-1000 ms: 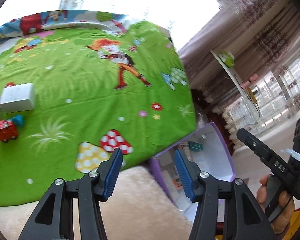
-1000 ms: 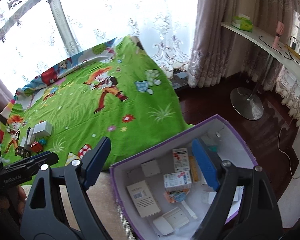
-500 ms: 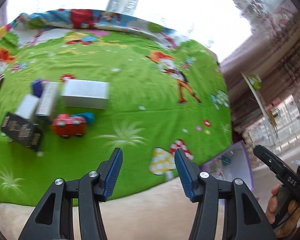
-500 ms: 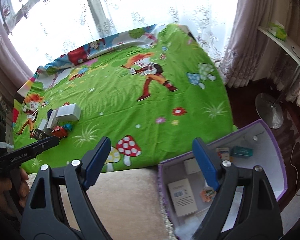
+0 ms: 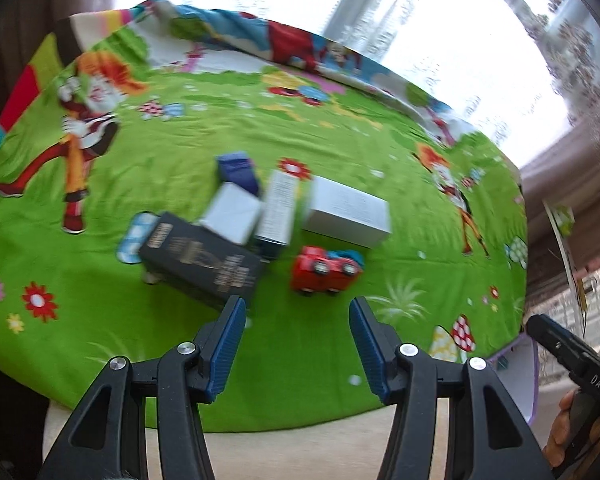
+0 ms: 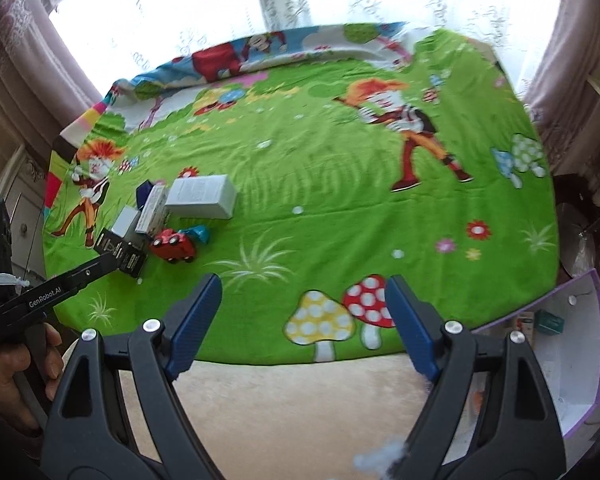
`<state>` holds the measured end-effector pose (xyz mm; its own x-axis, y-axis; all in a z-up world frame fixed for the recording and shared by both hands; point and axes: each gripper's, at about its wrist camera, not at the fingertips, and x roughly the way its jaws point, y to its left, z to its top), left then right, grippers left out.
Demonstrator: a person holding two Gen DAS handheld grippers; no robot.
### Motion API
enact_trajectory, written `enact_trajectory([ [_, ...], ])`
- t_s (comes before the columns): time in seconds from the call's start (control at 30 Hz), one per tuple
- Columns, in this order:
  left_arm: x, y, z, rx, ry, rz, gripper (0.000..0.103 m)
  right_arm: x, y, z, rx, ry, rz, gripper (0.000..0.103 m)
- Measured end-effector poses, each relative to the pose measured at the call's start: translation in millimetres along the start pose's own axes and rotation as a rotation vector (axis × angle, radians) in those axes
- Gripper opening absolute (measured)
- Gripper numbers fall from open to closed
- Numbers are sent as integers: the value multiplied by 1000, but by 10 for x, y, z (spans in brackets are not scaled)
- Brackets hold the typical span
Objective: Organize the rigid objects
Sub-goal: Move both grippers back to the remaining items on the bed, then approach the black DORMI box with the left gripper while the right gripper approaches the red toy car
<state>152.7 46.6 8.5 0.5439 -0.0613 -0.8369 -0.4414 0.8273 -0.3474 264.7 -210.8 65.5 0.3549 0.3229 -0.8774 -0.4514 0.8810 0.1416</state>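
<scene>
The left claw (image 5: 296,334) has its jaws wide apart with nothing in them, and it points at the red toy car (image 5: 325,270), likely to pick it up. The right claw (image 6: 302,320) is spread too and holds nothing. Past the one car lie five boxes: one black (image 5: 200,260), three white (image 5: 346,212), one blue (image 5: 238,172). The purple bin (image 6: 572,360) waits at the right for them.

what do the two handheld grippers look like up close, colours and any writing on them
Both the left gripper and right gripper have black plastic arms with silver screws and ribbed blue finger pads. Seen side-on, the left one's body reads "GenRobot.AI" with a white tie; the right one's shows "DAS".
</scene>
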Motion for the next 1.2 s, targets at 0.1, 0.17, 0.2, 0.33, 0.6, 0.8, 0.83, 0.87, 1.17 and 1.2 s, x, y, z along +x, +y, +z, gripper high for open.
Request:
enact_trajectory([
  [0.1, -22, 144, 16, -25, -17, 14, 55, 232, 231, 50, -14, 50, 25, 86],
  [0.17, -42, 201, 29, -34, -33, 24, 55, 381, 356, 91, -17, 76, 38, 86],
  [0.2, -56, 235, 36, -37, -42, 28, 55, 448, 414, 114, -19, 88, 41, 86],
  [0.33, -114, 330, 65, -38, -76, 44, 55, 696, 644, 217, -25, 126, 51, 86],
  [0.6, -133, 559, 90, -86, -98, 44, 55, 1084, 953, 363, -31, 185, 47, 86],
  [0.8, -180, 663, 109, -108, -123, 39, 55, 1268, 1051, 380, -34, 218, 32, 86],
  [0.83, -183, 674, 112, -112, -125, 38, 55, 1287, 1056, 381, -32, 222, 31, 86],
  [0.87, -185, 685, 110, -116, -125, 35, 55, 1300, 1057, 385, -29, 225, 32, 86],
  [1.17, -176, 709, 107, -126, -124, 24, 55, 1409, 1088, 365, -38, 241, 18, 86],
  [1.2, -173, 714, 107, -129, -123, 25, 55, 1417, 1096, 363, -42, 241, 17, 86],
])
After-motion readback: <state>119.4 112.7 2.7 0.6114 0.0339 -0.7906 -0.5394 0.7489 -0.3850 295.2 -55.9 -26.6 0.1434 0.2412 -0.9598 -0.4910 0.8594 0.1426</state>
